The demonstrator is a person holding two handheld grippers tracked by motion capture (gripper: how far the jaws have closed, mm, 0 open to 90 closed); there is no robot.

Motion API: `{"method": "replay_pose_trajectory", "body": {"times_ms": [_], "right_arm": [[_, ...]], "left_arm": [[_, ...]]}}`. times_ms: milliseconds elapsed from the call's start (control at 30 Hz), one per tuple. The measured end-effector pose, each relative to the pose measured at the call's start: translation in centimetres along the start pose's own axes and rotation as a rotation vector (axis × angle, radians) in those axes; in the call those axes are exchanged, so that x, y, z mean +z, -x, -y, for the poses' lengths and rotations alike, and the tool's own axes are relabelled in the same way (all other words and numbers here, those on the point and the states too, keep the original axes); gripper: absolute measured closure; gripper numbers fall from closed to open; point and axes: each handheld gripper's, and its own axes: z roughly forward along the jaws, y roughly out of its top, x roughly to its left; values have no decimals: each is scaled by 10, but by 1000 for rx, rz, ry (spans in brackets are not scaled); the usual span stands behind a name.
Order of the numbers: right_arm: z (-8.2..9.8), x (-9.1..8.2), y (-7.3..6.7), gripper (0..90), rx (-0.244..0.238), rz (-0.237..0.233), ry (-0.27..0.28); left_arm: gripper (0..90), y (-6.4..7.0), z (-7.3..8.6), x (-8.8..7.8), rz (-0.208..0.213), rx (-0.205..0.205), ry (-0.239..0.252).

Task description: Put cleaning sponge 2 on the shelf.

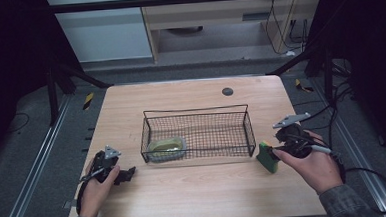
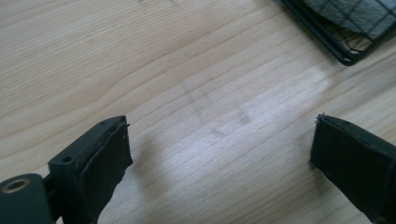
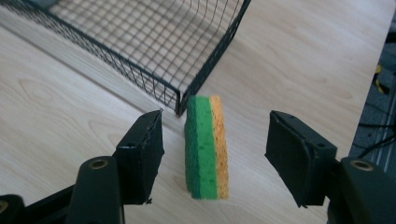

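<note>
A green and yellow sponge (image 3: 206, 147) stands on its edge on the wooden table (image 1: 200, 193), just outside the near right corner of a black wire basket (image 1: 196, 113). My right gripper (image 3: 215, 154) is open, its two jaws either side of the sponge with gaps on both sides. From above, the sponge (image 1: 266, 156) sits in front of the right gripper (image 1: 276, 151). My left gripper (image 1: 129, 173) rests low at the table's near left, open over bare wood (image 2: 219, 126). A greenish item in clear wrapping (image 1: 166, 148) lies in the basket's near left corner.
The basket's near corner (image 2: 348, 58) shows at the upper right of the left gripper view. A dark round hole (image 1: 227, 91) marks the far side of the table. Cables trail off the right edge. Metal rails run along both sides of the table.
</note>
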Motion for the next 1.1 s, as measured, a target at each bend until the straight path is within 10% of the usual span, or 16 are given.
{"method": "replay_pose_trajectory", "body": {"times_ms": [733,867,1100], "right_arm": [[8,54,10,439,4,-61,-185],[8,60,8,602,-16,-69,-227],[0,33,16,640,31,-72,-154]], "left_arm": [[0,-3,12,4,25,-57,72],[0,-4,12,4,28,-50,75],[0,-4,13,4,25,-47,81]]}}
